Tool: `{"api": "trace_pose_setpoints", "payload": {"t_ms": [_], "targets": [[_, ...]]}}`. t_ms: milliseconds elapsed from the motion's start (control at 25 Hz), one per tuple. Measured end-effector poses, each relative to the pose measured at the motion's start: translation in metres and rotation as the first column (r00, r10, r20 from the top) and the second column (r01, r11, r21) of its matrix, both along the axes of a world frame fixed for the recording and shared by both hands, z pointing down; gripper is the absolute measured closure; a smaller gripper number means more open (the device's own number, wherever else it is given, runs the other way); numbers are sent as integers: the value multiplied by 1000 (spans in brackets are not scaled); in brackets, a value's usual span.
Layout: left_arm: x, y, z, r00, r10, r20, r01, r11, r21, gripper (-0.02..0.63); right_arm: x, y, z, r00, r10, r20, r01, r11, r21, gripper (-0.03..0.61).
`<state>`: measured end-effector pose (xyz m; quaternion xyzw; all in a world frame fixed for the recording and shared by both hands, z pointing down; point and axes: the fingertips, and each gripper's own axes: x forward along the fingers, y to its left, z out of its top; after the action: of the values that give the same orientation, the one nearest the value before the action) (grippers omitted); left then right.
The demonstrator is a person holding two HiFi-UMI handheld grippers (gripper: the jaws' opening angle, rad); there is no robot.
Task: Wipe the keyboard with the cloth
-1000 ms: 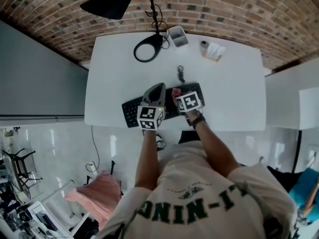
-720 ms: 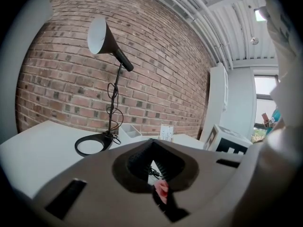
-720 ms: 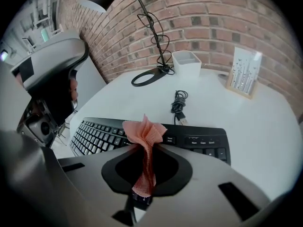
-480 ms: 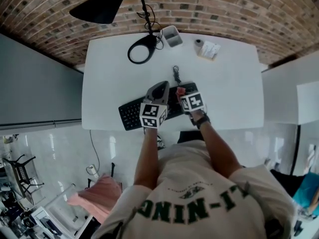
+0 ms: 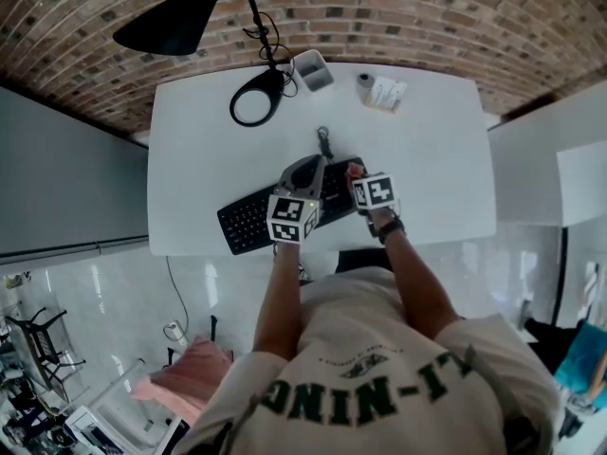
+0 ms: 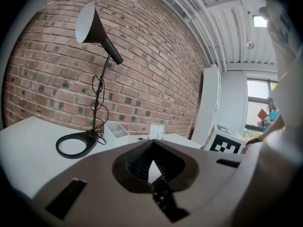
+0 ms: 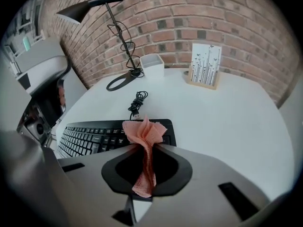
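Wipe step in hand. Pinching pink cloth (image 7: 142,129) in right gripper (image 7: 145,148), over right end of keyboard (image 7: 90,137). Pressed together, empty, at left gripper (image 6: 151,144). Next, likely: lower cloth onto keys, sweep leftward.

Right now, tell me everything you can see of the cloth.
The cloth is small, pink, thin woven-looking fabric, bunched into loose folds. The right gripper is shut on it: the jaws pinch its middle, a ruffled end fans out ahead and a tail hangs back between them. It sits over the right end of the black keyboard; I cannot tell whether it touches the keys.
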<state>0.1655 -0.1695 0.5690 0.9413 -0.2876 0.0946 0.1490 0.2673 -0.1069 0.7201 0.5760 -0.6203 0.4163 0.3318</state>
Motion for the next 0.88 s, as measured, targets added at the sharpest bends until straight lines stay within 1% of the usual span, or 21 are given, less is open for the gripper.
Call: {"api": "trace_pose_setpoints", "payload": {"t_ms": [80, 240, 360, 480, 560, 640, 680, 720, 800, 880], "targets": [[0, -1, 0, 1000, 0, -4, 0, 1000, 0, 614, 8, 0, 0, 1000, 24, 2, -24, 1000, 3, 552], [0, -2, -3, 1000, -7, -14, 7, 1000, 1, 614, 23, 3, -1, 999, 35, -29, -35, 999, -4, 552], [-2, -3, -3, 1000, -12, -15, 12, 1000, -1, 614, 22, 2, -2, 998, 47, -39, -47, 999, 2, 552], [-6, -1, -3, 1000, -16, -11, 16, 1000, 0, 614, 14, 2, -4, 999, 48, -24, -48, 999, -3, 552], [-12, 1, -6, 1000, -21, -11, 21, 1000, 2, 614, 15, 1, -4, 998, 54, -29, -54, 999, 4, 552], [-22, 3, -9, 1000, -29, -12, 29, 1000, 5, 614, 0, 0, -10, 998, 56, 32, -57, 998, 16, 554], [-29, 4, -10, 999, -39, -12, 39, 999, 9, 614, -8, -2, -12, 998, 49, 50, -50, 998, 24, 554], [-38, 4, -12, 998, -54, -10, 54, 998, 14, 614, -14, -4, -12, 998, 31, 45, -33, 999, 37, 554], [-61, 1, -13, 995, -96, -4, 96, 995, 21, 614, -39, -12, -15, 999, -27, 40, 24, 998, 60, 554], [-89, 0, -13, 989, -146, 2, 146, 989, 22, 614, -78, -18, -19, 993, -95, 65, 90, 993, 72, 554]]}}
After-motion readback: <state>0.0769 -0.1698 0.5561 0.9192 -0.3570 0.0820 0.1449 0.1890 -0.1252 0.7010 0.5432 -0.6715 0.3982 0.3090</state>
